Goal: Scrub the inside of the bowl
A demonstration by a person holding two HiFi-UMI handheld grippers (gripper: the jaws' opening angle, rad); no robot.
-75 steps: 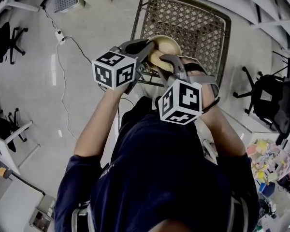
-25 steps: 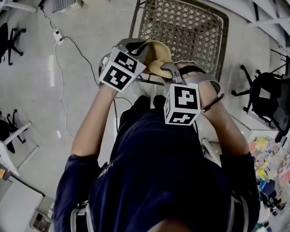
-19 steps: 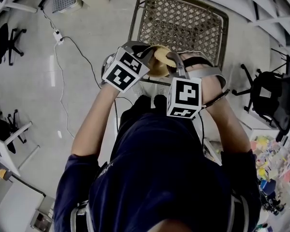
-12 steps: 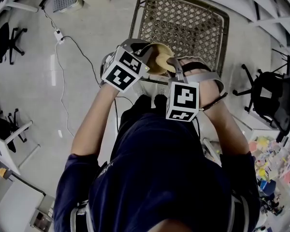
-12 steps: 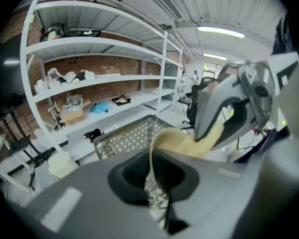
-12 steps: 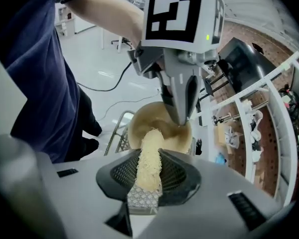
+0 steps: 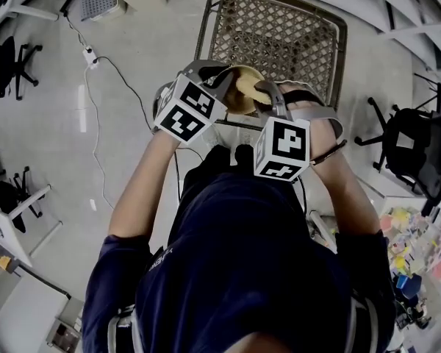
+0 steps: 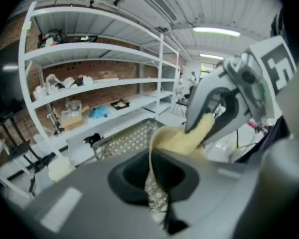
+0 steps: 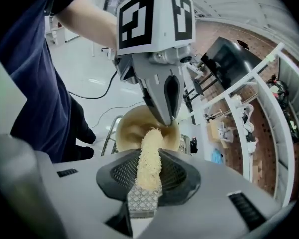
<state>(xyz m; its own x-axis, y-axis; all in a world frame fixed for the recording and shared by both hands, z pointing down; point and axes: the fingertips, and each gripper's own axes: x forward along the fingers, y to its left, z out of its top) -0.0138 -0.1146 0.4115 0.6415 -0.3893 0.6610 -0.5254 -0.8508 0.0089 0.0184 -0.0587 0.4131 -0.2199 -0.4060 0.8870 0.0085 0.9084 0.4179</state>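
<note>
Tan bowl (image 9: 132,126) rim in L tongs (image 7: 219,78), R tongs (image 7: 264,94) w/ scrubber (image 9: 149,156) inside.

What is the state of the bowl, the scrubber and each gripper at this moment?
bowl: held in the air by its rim, its inside turned towards the right gripper.
scrubber: clamped between jaws, its tip inside the bowl.
left gripper: shut on the bowl's rim.
right gripper: shut on the scrubber.
</note>
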